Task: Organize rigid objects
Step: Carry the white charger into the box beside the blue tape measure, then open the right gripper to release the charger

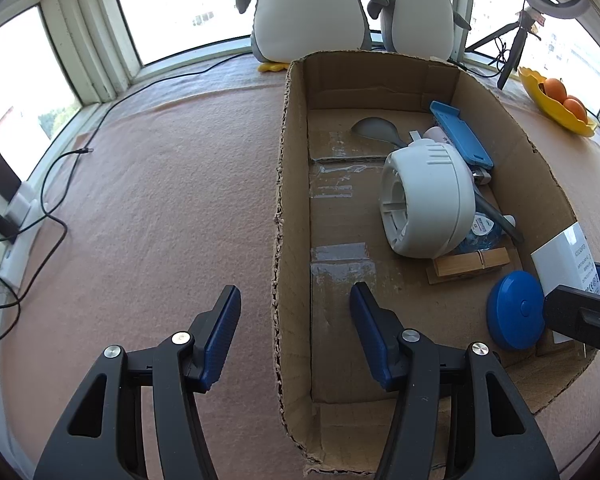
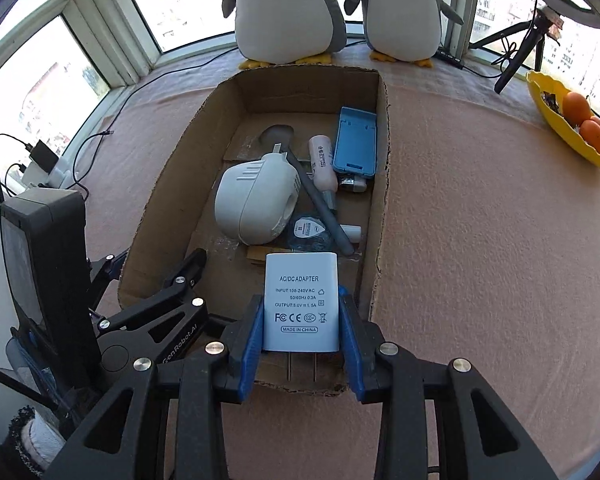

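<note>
Right wrist view, nearest first: the right gripper [image 2: 301, 322] is clamped on a white AC/DC adapter [image 2: 300, 304], blue pads pressing its two sides, label up and metal prongs pointing back toward the camera, held over the near end of the open cardboard box [image 2: 381, 184]. Just left of it the left gripper [image 1: 294, 328] comes in low at the box's left wall; in its own view its jaws stand apart with nothing between the pads, one finger outside the wall over the pinkish felt table cover [image 1: 172, 200], the other inside the box. On the box floor close by lies a blue round disc [image 1: 514, 310], with a wooden clip [image 1: 470, 265] just beyond it. Farther in sits a bulky white domed housing [image 2: 256, 202], and beside it a grey-handled spoon [image 2: 320, 204] running diagonally, a small pale bottle [image 2: 323, 160] and a blue rectangular case [image 2: 356, 142] leaning against the right wall. Beyond the box two plush penguins [image 2: 288, 8] stand at the window, and off to the right a yellow dish [image 2: 556, 128] holds oranges [image 2: 586, 124].
</note>
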